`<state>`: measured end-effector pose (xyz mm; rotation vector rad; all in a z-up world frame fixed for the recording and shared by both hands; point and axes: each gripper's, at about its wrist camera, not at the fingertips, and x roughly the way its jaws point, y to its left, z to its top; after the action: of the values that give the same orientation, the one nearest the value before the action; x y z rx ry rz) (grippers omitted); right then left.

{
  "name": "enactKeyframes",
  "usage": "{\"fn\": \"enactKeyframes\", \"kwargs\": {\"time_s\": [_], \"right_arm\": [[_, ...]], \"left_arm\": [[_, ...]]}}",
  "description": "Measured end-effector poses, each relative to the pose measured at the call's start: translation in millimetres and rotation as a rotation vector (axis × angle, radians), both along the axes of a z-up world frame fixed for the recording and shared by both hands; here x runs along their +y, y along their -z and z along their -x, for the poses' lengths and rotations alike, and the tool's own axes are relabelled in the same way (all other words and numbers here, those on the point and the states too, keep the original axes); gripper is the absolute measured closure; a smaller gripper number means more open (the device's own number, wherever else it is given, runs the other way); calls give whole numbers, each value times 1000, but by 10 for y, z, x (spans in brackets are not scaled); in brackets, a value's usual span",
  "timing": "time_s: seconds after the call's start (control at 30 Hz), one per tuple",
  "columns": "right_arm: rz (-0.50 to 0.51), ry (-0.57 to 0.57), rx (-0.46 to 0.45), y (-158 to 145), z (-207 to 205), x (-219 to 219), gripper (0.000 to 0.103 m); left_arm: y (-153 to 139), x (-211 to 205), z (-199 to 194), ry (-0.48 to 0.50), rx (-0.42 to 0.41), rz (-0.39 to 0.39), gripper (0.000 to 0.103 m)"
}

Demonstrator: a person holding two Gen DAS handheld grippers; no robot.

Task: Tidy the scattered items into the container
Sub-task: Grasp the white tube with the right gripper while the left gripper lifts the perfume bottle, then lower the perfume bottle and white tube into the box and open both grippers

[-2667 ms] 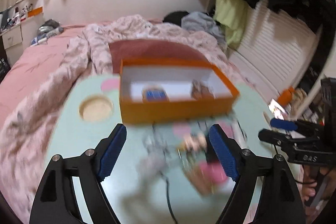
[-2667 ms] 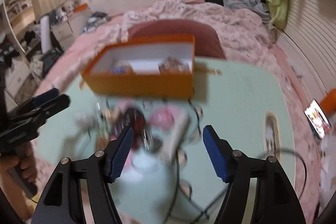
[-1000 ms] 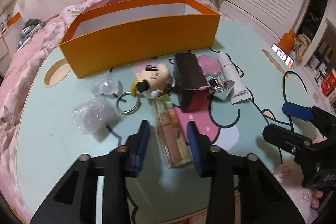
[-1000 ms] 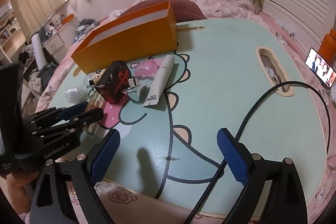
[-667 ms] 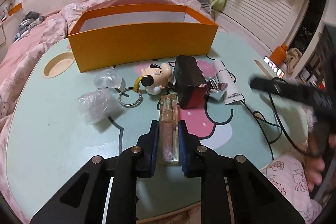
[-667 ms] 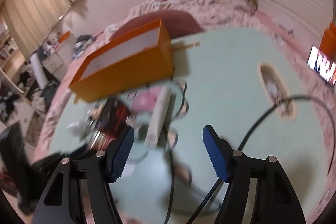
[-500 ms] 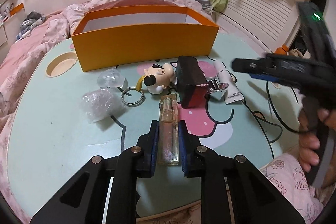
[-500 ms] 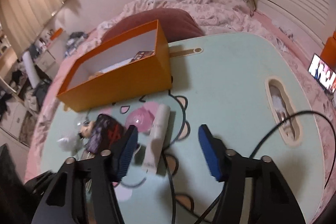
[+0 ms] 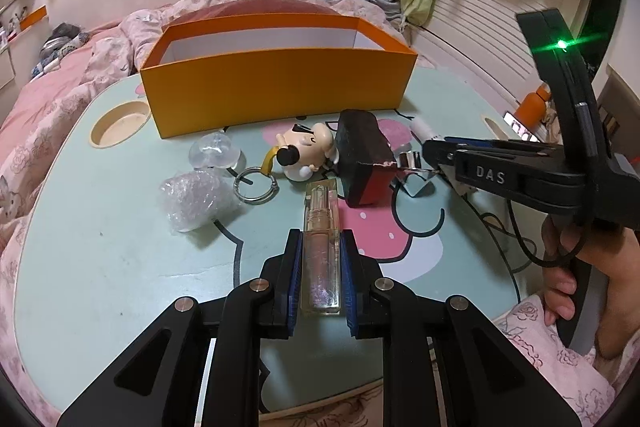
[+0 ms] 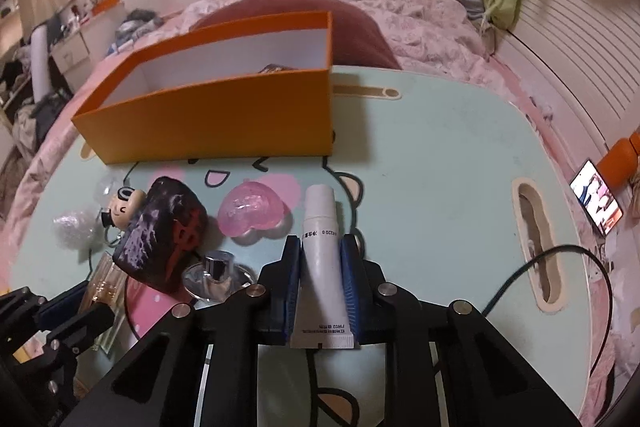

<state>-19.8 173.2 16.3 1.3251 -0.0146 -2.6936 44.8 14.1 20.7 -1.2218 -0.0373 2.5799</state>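
An orange box (image 9: 276, 87) stands at the back of the mint table; it also shows in the right wrist view (image 10: 216, 115). My left gripper (image 9: 320, 251) is shut on a clear lip gloss tube (image 9: 321, 227) that lies on the table. My right gripper (image 10: 320, 251) is shut on a white cream tube (image 10: 321, 251), also on the table. Loose in front of the box lie a cartoon keychain figure (image 9: 306, 151), a dark red box (image 9: 362, 163), a pink heart case (image 10: 252, 211), a small perfume bottle (image 10: 216, 273), a clear case (image 9: 214, 155) and a plastic wrap ball (image 9: 196, 199).
The round mint table (image 9: 100, 247) sits on a bed with pink quilts (image 9: 40, 99). A black cable (image 10: 560, 267) runs over the table's right side. A phone (image 10: 596, 201) and an orange bottle (image 10: 622, 159) lie beyond the right edge.
My left gripper has closed on the lip gloss tube. My right gripper has swung in from the table's front, over the white tube, and closed on it.
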Motion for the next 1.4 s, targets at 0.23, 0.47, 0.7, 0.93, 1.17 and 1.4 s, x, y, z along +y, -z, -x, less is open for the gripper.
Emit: {"fn": "enactKeyframes", "kwargs": {"time_s": [0.23, 0.47, 0.7, 0.93, 1.17, 1.4], "right_arm": [[87, -24, 64, -264, -102, 97, 84], [71, -83, 126, -573, 46, -56, 84], [82, -109, 138, -755, 524, -154, 84], [78, -127, 95, -752, 943, -290, 84], [55, -143, 59, -624, 1196, -423, 84], [92, -142, 26, -550, 1327, -399, 83]], "left_arm": [[-121, -61, 28, 7, 15, -17, 84], [-456, -166, 267, 33, 57, -69, 84], [-854, -260, 850, 23, 129, -52, 84], [-925, -303, 1448, -25, 89, -32, 84], [-641, -314, 1840, -75, 0, 24, 84], [-568, -363, 1904, -91, -14, -2, 84]]}}
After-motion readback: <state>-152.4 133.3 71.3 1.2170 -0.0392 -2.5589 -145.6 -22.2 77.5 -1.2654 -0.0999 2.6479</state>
